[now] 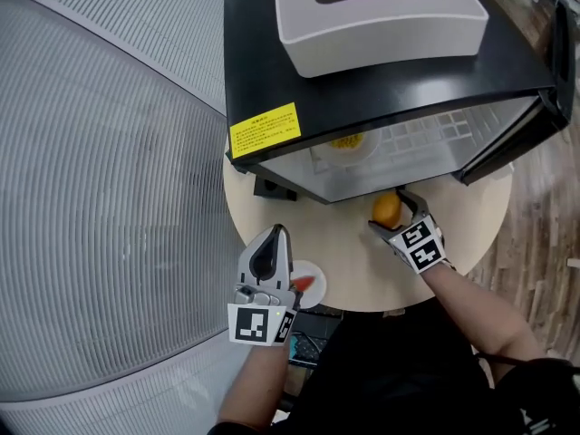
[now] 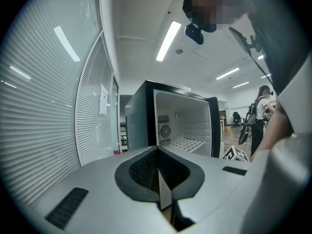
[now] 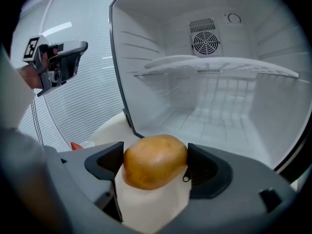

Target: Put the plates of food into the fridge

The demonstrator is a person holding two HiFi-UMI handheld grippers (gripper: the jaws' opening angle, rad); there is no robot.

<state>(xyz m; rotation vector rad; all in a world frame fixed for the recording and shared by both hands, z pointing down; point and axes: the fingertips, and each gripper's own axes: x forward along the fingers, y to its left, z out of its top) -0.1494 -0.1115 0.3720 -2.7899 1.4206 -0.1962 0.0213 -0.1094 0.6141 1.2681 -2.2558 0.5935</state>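
A black mini fridge [image 1: 263, 53] stands open on a round pale table [image 1: 349, 263]. A white plate of yellow food [image 1: 345, 145] sits on its shelf. My right gripper [image 1: 391, 214] is shut on the rim of a white plate carrying a golden-brown bun [image 3: 155, 160], held just in front of the fridge's open lower compartment [image 3: 219, 116]. My left gripper [image 1: 276, 234] is shut with nothing in it, raised and pointing up in the left gripper view [image 2: 158, 172]. A small plate of red food [image 1: 310, 285] lies on the table just to its right.
A white tissue box [image 1: 381, 16] rests on the fridge top. The fridge door [image 1: 517, 134] swings open to the right. A wire shelf [image 3: 219, 65] spans the interior. Ribbed glass walls [image 1: 100, 198] curve along the left.
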